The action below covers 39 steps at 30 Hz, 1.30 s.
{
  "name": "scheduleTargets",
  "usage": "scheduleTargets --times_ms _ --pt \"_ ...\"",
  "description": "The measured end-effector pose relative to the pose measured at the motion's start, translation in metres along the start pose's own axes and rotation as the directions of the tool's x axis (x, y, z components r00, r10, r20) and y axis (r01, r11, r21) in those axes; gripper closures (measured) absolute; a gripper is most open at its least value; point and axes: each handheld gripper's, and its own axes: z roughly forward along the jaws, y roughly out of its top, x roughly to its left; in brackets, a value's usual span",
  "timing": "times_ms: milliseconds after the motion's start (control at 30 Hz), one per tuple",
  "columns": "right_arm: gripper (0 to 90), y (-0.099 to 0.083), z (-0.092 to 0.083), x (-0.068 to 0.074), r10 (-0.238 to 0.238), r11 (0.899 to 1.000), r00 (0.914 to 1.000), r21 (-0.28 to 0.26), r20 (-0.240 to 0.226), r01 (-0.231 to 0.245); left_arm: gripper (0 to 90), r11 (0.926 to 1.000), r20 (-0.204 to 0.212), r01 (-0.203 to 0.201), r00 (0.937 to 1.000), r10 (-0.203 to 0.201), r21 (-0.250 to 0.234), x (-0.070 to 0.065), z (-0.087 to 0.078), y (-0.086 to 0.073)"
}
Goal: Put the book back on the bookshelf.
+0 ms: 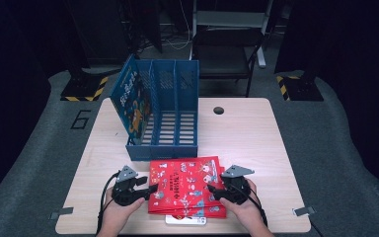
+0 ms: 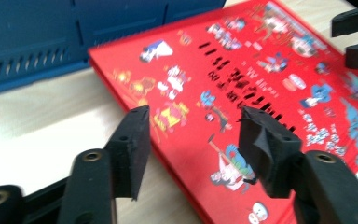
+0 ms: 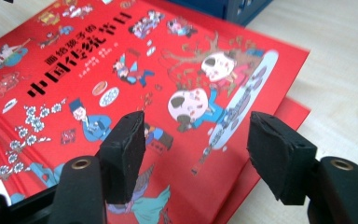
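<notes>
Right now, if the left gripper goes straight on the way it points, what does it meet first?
Most likely the red book: the left gripper has open jaws straddling the book's near edge, aimed across its cover. Depth is unclear, so whether it slides over or hits the edge cannot be told.

Red book [image 1: 186,183] between two grippers

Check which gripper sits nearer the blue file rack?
Left. The left gripper is by the red book's left edge, just below the rack's front; the right gripper is farther right.

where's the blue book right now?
High view: the blue book stands in the leftmost slot of the blue file rack, behind the red book.
</notes>
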Motion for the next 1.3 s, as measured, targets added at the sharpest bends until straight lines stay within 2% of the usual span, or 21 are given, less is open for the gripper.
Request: scheduleTargets --times_ms 67,200,233,267,300,333,400,500,600,767,800,833,867,900,933,967,1000,1033,1167,1200,1300 --pt "33.9 -0.002 0.003 -0.002 0.039 0.999 0.9992 0.020 -0.007 -0.038 46.6 0.9999 0.002 0.010 0.9999 -0.010 0.013 0.001 0.002 -0.001" --pt "34.0 -0.003 0.003 -0.004 0.071 0.997 0.9975 0.024 -0.004 -0.070 45.9 0.9998 -0.006 0.007 1.0000 -0.006 0.017 -0.002 0.005 -0.002" --pt "34.0 -0.004 0.002 -0.005 0.068 0.997 0.9977 0.032 -0.007 -0.068 45.0 0.9995 -0.004 0.001 1.0000 -0.001 0.033 -0.002 0.006 -0.002" --pt "33.9 -0.004 0.003 -0.004 0.088 0.995 0.9961 0.035 -0.005 -0.088 44.3 0.9995 -0.005 0.000 1.0000 0.000 0.031 -0.002 0.007 -0.003" --pt "33.9 -0.004 0.002 -0.004 0.068 0.997 0.9976 0.045 -0.012 -0.067 43.6 0.9990 0.001 0.005 1.0000 -0.005 0.044 -0.001 0.008 -0.003" --pt "33.8 -0.004 0.003 -0.003 0.073 0.996 0.9973 0.045 -0.009 -0.072 42.9 0.9992 -0.007 0.011 0.9999 -0.011 0.038 -0.001 0.009 -0.004" --pt "32.4 -0.005 0.002 -0.002 0.074 0.995 0.9973 0.064 -0.007 -0.073 40.8 0.9980 0.017 0.041 0.9990 -0.042 0.048 0.002 0.009 -0.005" --pt "25.9 -0.008 0.001 0.001 0.117 0.988 0.9929 0.101 -0.023 -0.114 40.3 0.9939 0.058 0.101 0.9929 -0.104 0.044 0.000 0.009 -0.010" --pt "27.0 -0.012 -0.004 0.004 0.104 0.987 0.9941 0.123 -0.031 -0.099 40.0 0.9947 0.050 0.080 0.9953 -0.083 0.064 -0.001 0.008 -0.014" --pt "29.1 -0.020 -0.013 0.008 0.136 0.983 0.9889 0.136 -0.061 -0.127 39.3 0.9944 0.033 0.063 0.9972 -0.066 0.084 -0.004 0.008 -0.017" --pt "29.8 -0.022 -0.014 0.008 0.128 0.984 0.9899 0.134 -0.061 -0.119 39.3 0.9942 0.037 0.059 0.9974 -0.062 0.090 -0.004 0.008 -0.018" --pt "29.8 -0.023 -0.014 0.008 0.121 0.984 0.9907 0.140 -0.061 -0.112 39.0 0.9940 0.040 0.066 0.9968 -0.069 0.087 -0.004 0.009 -0.020" --pt "30.0 -0.024 -0.014 0.009 0.138 0.981 0.9886 0.146 -0.060 -0.128 39.2 0.9932 0.051 0.076 0.9954 -0.081 0.088 -0.002 0.008 -0.020" --pt "30.0 -0.024 -0.014 0.007 0.122 0.984 0.9905 0.136 -0.064 -0.112 39.4 0.9922 0.059 0.096 0.9932 -0.101 0.079 -0.003 0.010 -0.021" --pt "29.9 -0.024 -0.014 0.008 0.127 0.984 0.9897 0.137 -0.066 -0.117 39.5 0.9917 0.061 0.100 0.9926 -0.105 0.081 -0.002 0.010 -0.021" --pt "29.9 -0.024 -0.013 0.007 0.121 0.985 0.9906 0.133 -0.064 -0.111 39.5 0.9926 0.060 0.088 0.9938 -0.093 0.084 -0.002 0.010 -0.021" --pt "29.8 -0.024 -0.014 0.009 0.135 0.982 0.9891 0.144 -0.058 -0.126 39.0 0.9940 0.060 0.069 0.9955 -0.074 0.085 -0.002 0.010 -0.020" --pt "29.6 -0.024 -0.013 0.008 0.115 0.986 0.9918 0.129 -0.055 -0.107 38.7 0.9939 0.062 0.069 0.9953 -0.074 0.086 -0.001 0.010 -0.021" --pt "29.8 -0.024 -0.014 0.010 0.118 0.985 0.9917 0.134 -0.051 -0.110 38.6 0.9929 0.061 0.083 0.9943 -0.088 0.086 -0.003 0.010 -0.020" --pt "29.7 -0.024 -0.014 0.010 0.118 0.985 0.9917 0.133 -0.051 -0.111 38.6 0.9934 0.059 0.063 0.9958 -0.069 0.095 -0.002 0.010 -0.020" --pt "29.8 -0.023 -0.014 0.011 0.129 0.983 0.9903 0.137 -0.050 -0.122 38.7 0.9933 0.060 0.065 0.9957 -0.071 0.095 -0.002 0.010 -0.020"
